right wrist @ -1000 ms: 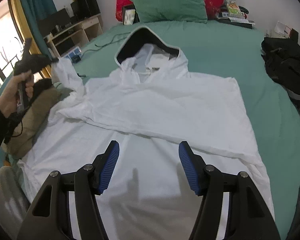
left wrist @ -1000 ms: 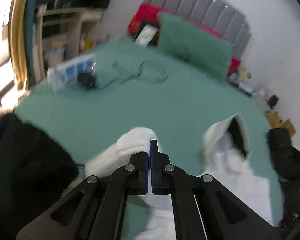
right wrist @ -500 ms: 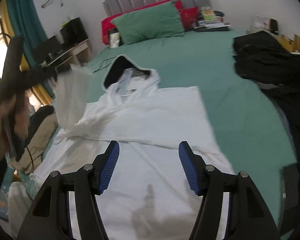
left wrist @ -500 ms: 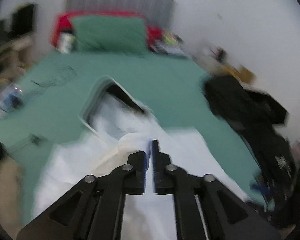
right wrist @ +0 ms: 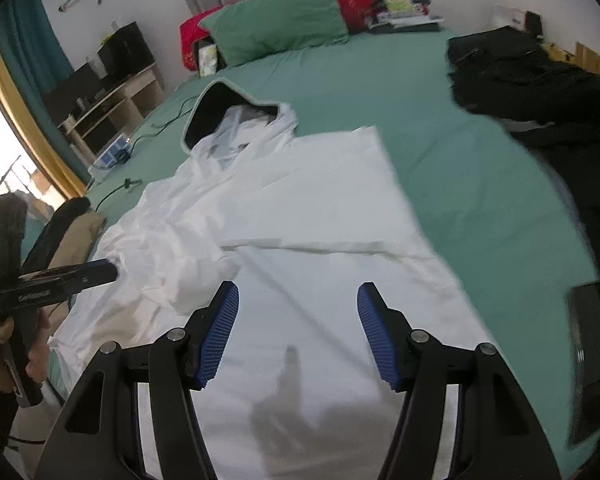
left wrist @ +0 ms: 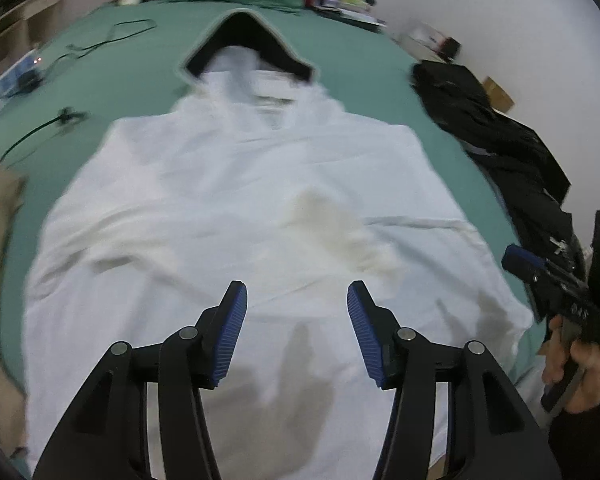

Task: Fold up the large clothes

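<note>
The left claw (left wrist: 296, 308), a second ago pinched shut on the white sleeve (right wrist: 168, 256) and holding it up at the bed's left side, has swung in over the white hoodie (left wrist: 260, 184); its jaws have just been opening, with nothing between them now. The sleeve lies crumpled across the hoodie's body

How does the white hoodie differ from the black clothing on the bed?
The white hoodie lies spread flat in the middle of the bed; the black clothing sits crumpled in a heap at the bed's right side. The hoodie is below both open grippers; the black clothing lies apart from them. Both rest on the green sheet.
</note>
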